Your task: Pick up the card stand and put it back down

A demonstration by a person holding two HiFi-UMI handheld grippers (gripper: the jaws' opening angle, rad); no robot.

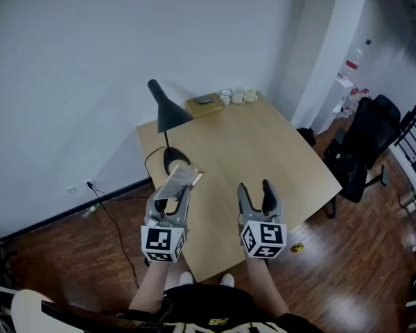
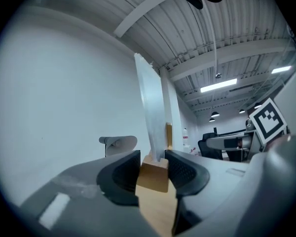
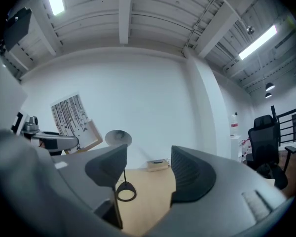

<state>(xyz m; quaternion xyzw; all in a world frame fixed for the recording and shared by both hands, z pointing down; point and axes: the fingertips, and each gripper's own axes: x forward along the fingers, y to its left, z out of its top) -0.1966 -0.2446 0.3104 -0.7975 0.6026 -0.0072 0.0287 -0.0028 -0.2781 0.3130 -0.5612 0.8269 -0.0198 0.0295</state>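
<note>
The card stand (image 1: 179, 178) is a small wooden block with a clear upright panel. It is lifted off the table (image 1: 263, 151) and tilted, with my left gripper (image 1: 172, 197) shut on the block. In the left gripper view the block (image 2: 153, 175) is pinched between both pads and the clear panel (image 2: 150, 112) rises from it. In the right gripper view the card stand (image 3: 72, 119) shows at the left, its printed card facing the camera. My right gripper (image 1: 255, 189) hovers over the table's near edge, open and empty (image 3: 149, 169).
A black desk lamp (image 1: 168, 109) stands at the table's left side, its round base (image 1: 175, 159) just beyond the card stand. A wooden box (image 1: 204, 104) and white cups (image 1: 237, 96) sit at the far edge. A black office chair (image 1: 364, 144) stands to the right.
</note>
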